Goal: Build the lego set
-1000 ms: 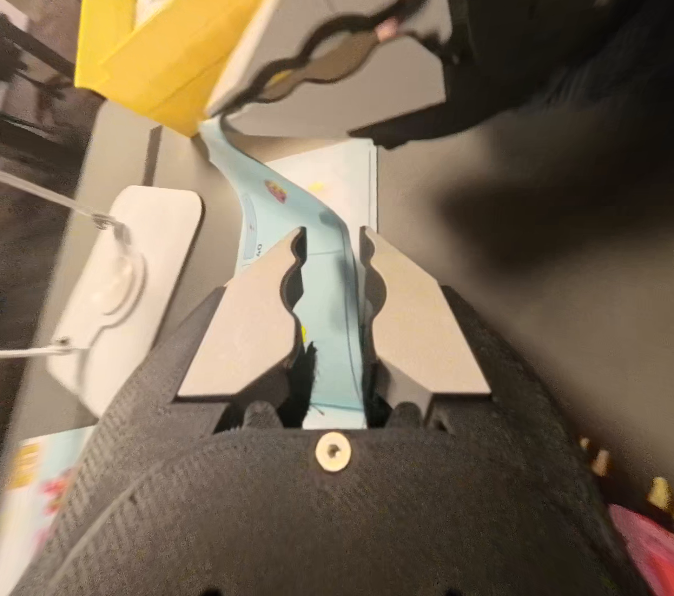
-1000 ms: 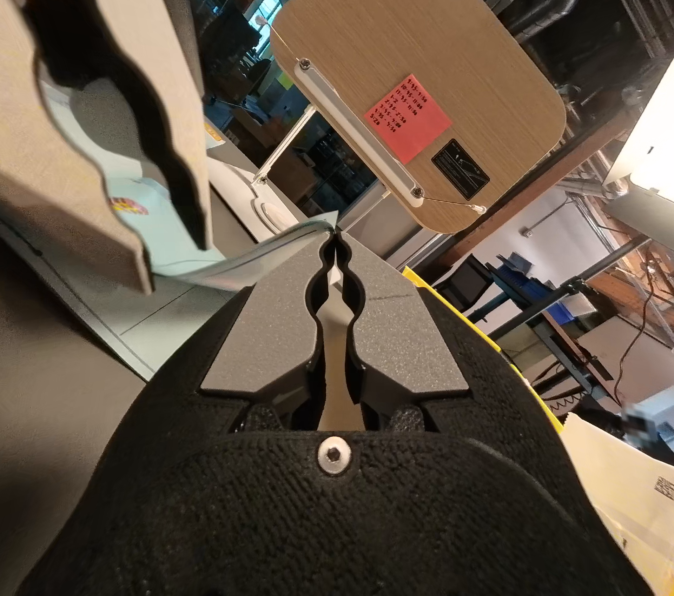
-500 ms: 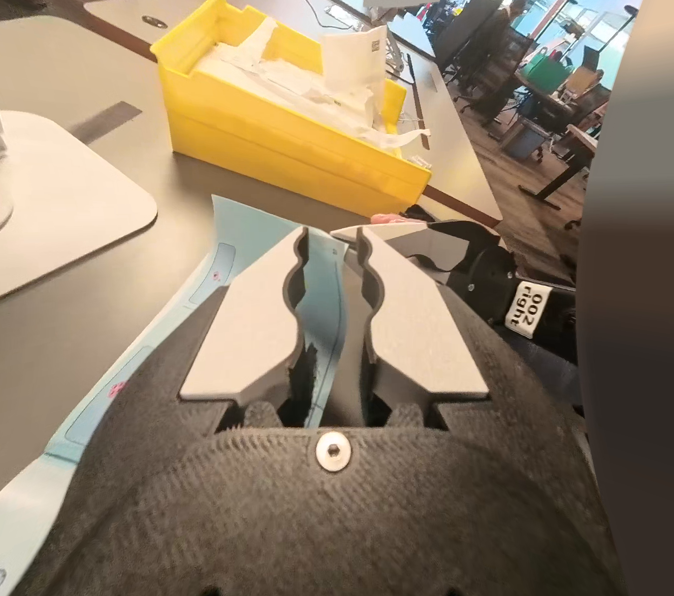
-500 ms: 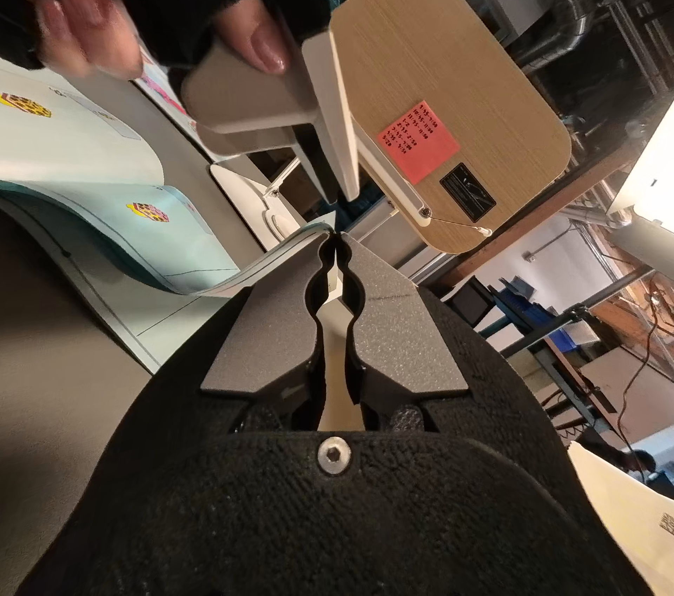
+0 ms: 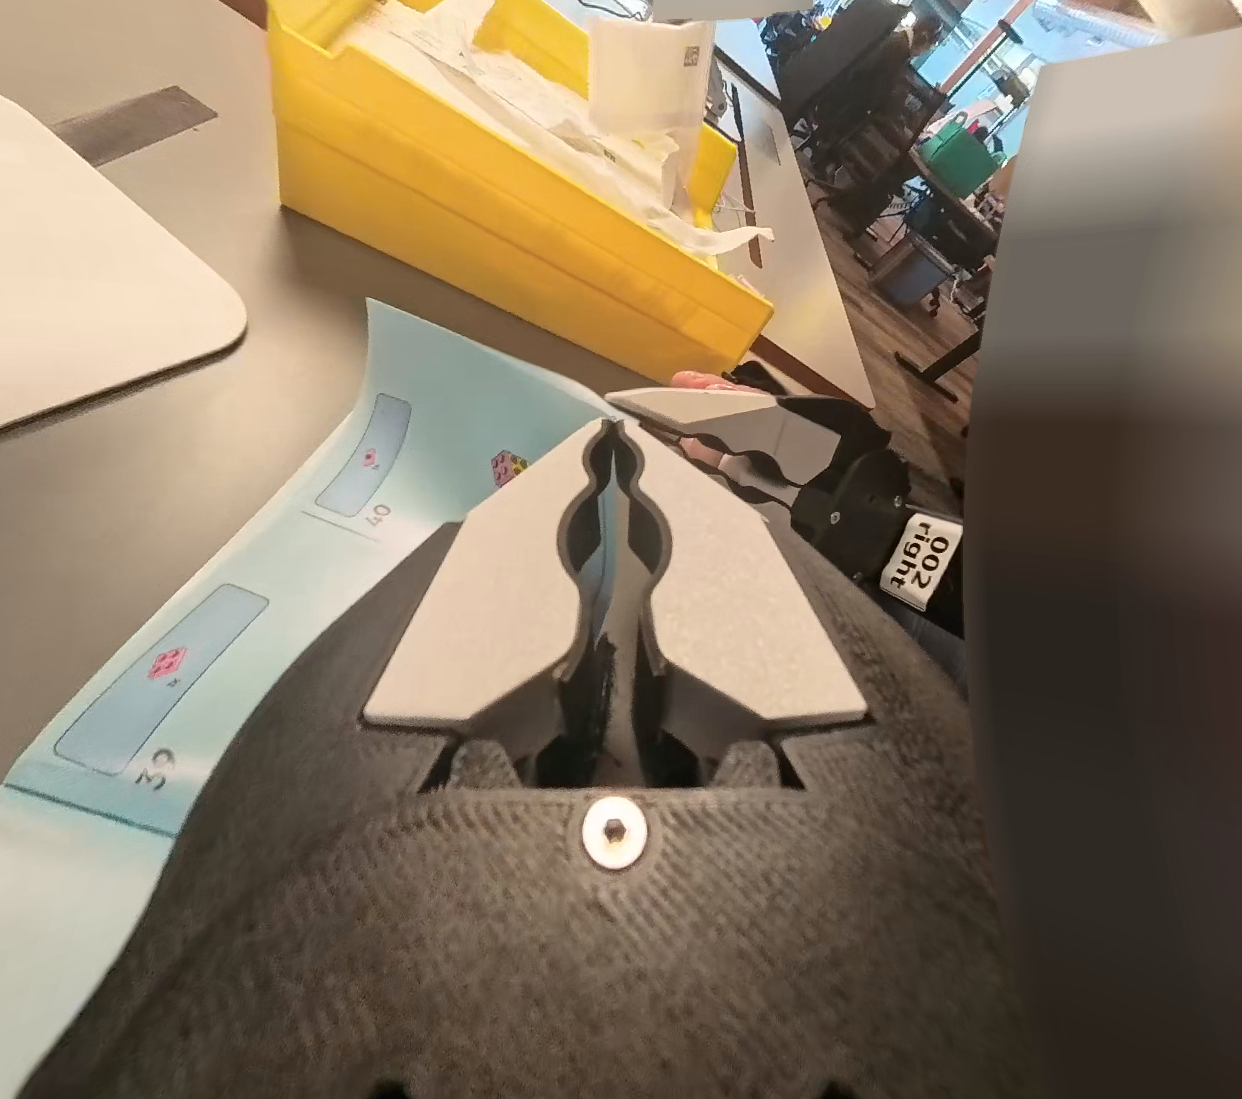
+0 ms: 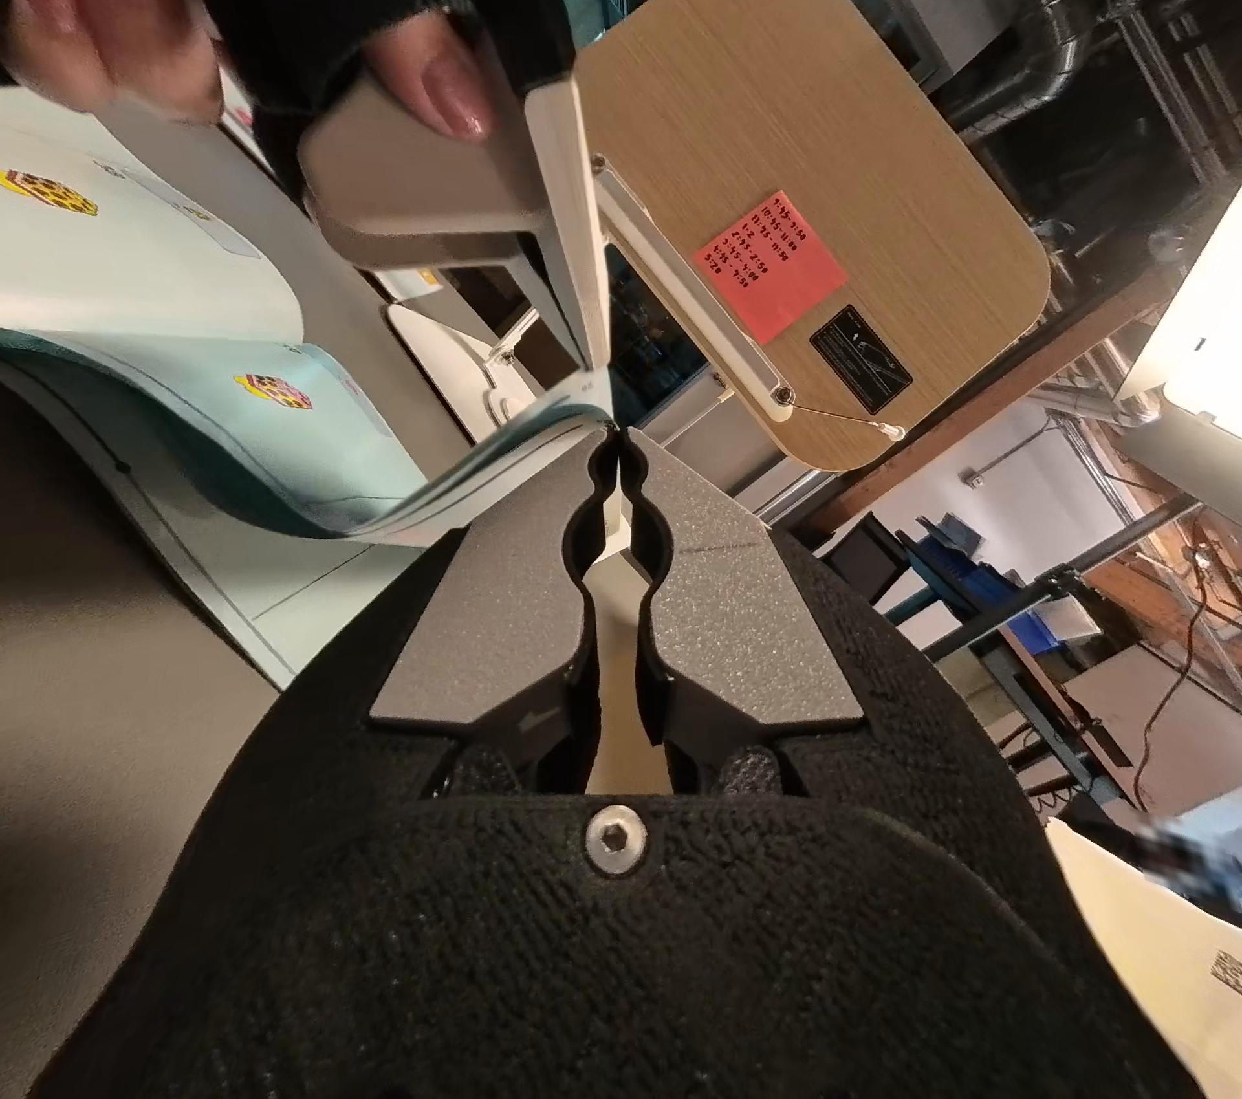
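Pinching one light-blue booklet page (image 5: 430,448) between both hand-held tools, the page lifted in a curve above the grey table (image 5: 168,58).

Left gripper (image 5: 613,428) is now closed on the page edge, where before its fingers stood apart around it; right gripper (image 6: 622,435) stays closed on the same corner. I judge a page-turning step; both tools must next move together, or the paper tears. Yellow bin (image 5: 470,206) sits behind.
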`<state>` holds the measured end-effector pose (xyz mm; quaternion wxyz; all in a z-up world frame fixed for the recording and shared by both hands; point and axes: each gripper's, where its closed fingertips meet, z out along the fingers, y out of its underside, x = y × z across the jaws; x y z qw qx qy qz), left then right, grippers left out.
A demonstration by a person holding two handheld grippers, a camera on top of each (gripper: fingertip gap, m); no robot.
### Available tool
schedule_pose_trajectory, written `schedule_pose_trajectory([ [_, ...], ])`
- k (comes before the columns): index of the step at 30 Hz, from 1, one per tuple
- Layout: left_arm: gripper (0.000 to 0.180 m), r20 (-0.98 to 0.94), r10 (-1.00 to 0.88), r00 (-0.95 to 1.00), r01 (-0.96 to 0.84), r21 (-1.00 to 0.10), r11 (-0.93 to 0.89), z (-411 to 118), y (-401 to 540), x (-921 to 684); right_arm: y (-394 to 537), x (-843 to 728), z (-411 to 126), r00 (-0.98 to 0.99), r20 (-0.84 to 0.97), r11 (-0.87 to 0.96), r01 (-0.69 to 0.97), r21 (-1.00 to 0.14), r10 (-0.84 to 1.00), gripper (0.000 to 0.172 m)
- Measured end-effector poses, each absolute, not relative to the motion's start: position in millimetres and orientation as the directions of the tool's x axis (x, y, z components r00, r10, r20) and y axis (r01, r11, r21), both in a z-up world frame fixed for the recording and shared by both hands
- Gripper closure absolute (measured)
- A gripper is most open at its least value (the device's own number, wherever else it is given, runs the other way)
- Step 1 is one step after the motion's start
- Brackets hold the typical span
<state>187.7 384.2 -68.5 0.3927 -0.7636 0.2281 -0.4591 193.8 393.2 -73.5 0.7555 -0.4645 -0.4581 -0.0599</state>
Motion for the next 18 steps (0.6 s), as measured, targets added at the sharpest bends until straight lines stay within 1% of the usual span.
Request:
schedule_pose_trajectory([
  [3,0.180,0.549,-0.687,0.476,0.059,-0.800,-0.597,-66,386,177,394,194,-73,0.575,0.746,0.560,0.515,-0.649,0.336,0.172],
  [6,0.180,0.546,-0.653,0.524,0.115,-0.806,-0.581,-62,387,156,394,195,-74,0.576,0.746,0.558,0.517,-0.649,0.335,0.172],
  [11,0.180,0.484,-0.528,0.698,0.200,-0.840,-0.505,-52,375,98,395,200,-76,0.578,0.744,0.543,0.526,-0.654,0.336,0.172],
  [15,0.180,0.350,-0.409,0.843,0.151,-0.883,-0.444,-53,345,50,395,205,-78,0.580,0.745,0.526,0.542,-0.656,0.331,0.172],
  [18,0.180,0.249,-0.317,0.915,0.098,-0.901,-0.423,-58,320,21,394,212,-81,0.578,0.751,0.505,0.567,-0.651,0.319,0.172],
])
